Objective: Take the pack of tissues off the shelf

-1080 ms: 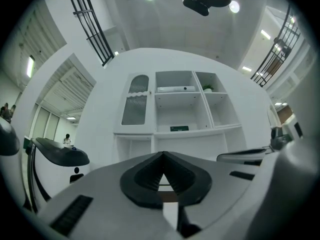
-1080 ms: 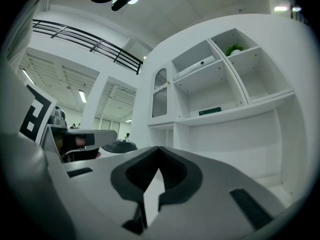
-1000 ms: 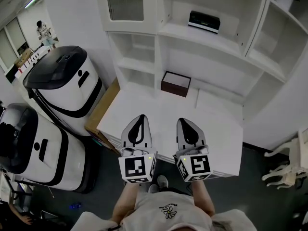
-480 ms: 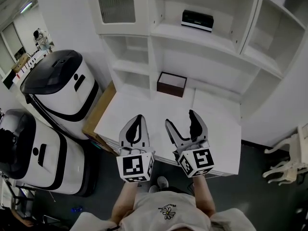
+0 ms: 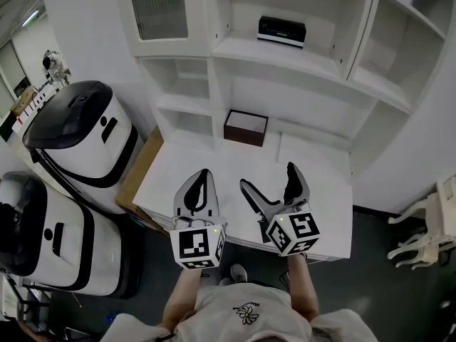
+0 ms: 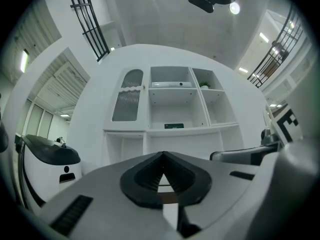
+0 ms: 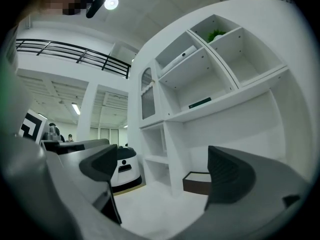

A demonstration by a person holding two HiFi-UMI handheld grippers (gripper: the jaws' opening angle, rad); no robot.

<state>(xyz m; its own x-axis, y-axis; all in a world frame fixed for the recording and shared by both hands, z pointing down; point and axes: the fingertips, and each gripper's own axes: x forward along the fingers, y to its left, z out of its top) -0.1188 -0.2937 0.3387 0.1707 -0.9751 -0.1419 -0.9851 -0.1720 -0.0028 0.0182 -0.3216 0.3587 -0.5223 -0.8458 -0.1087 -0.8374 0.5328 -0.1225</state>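
The pack of tissues (image 5: 281,31) is a flat dark pack with a pale edge, lying on an upper shelf of the white unit. It also shows as a thin dark strip in the left gripper view (image 6: 174,126) and the right gripper view (image 7: 200,103). Both grippers hover over the white counter (image 5: 320,191), well short of the shelf. My left gripper (image 5: 198,189) is shut and holds nothing. My right gripper (image 5: 269,178) has just been opening; its jaws stand wide apart with nothing between them.
A brown open box (image 5: 246,127) sits on the counter at the foot of the shelves, and shows in the right gripper view (image 7: 196,182). Two white-and-black machines (image 5: 78,130) stand on the left. A white chair (image 5: 427,234) is at the right.
The right gripper's jaws went from shut to wide open, and it rolled a little. Both grippers moved slightly forward over the counter. The left gripper stayed shut.
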